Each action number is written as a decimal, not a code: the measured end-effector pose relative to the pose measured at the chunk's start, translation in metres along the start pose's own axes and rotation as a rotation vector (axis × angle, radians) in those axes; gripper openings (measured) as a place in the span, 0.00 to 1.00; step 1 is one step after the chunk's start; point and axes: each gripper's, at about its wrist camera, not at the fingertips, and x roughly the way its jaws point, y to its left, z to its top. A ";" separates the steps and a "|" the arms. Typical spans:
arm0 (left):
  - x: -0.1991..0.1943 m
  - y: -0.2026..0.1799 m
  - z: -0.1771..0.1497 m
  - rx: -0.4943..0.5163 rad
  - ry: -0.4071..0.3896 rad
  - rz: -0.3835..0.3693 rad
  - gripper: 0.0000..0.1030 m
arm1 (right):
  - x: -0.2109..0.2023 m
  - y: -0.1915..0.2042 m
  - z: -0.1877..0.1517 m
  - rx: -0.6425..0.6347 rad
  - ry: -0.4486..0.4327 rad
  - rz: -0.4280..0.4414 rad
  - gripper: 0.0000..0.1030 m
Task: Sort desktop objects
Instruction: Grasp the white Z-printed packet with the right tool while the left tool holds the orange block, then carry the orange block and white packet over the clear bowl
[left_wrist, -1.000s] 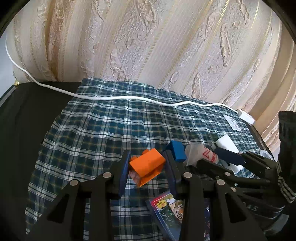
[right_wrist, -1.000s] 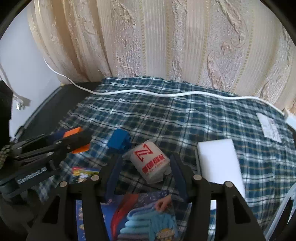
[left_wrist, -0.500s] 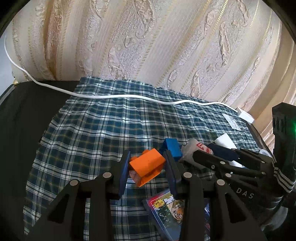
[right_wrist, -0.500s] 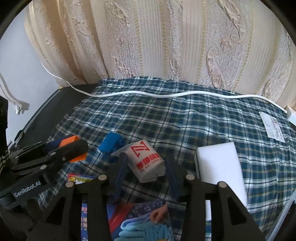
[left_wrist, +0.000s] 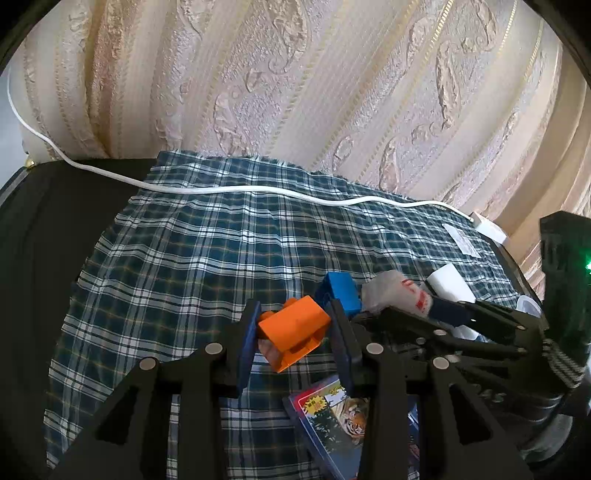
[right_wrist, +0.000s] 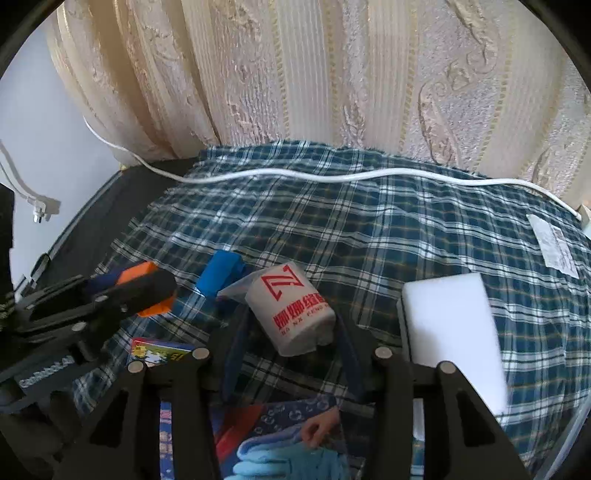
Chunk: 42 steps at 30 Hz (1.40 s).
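The white packet has been lifted a little by the right tongs, which pinch it above the checked cloth; the orange block is pinched by the left tongs

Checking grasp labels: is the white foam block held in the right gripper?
No, the white foam block lies on the cloth beside the right gripper, which brackets the tissue pack.
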 end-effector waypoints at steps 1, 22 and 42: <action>-0.001 0.000 0.000 0.001 -0.003 0.000 0.39 | -0.006 -0.002 0.000 0.007 -0.011 0.002 0.48; -0.032 -0.024 0.003 0.073 -0.105 0.035 0.38 | -0.150 -0.065 -0.066 0.195 -0.180 -0.087 0.48; -0.071 -0.109 -0.019 0.222 -0.120 -0.092 0.38 | -0.274 -0.167 -0.156 0.440 -0.289 -0.293 0.48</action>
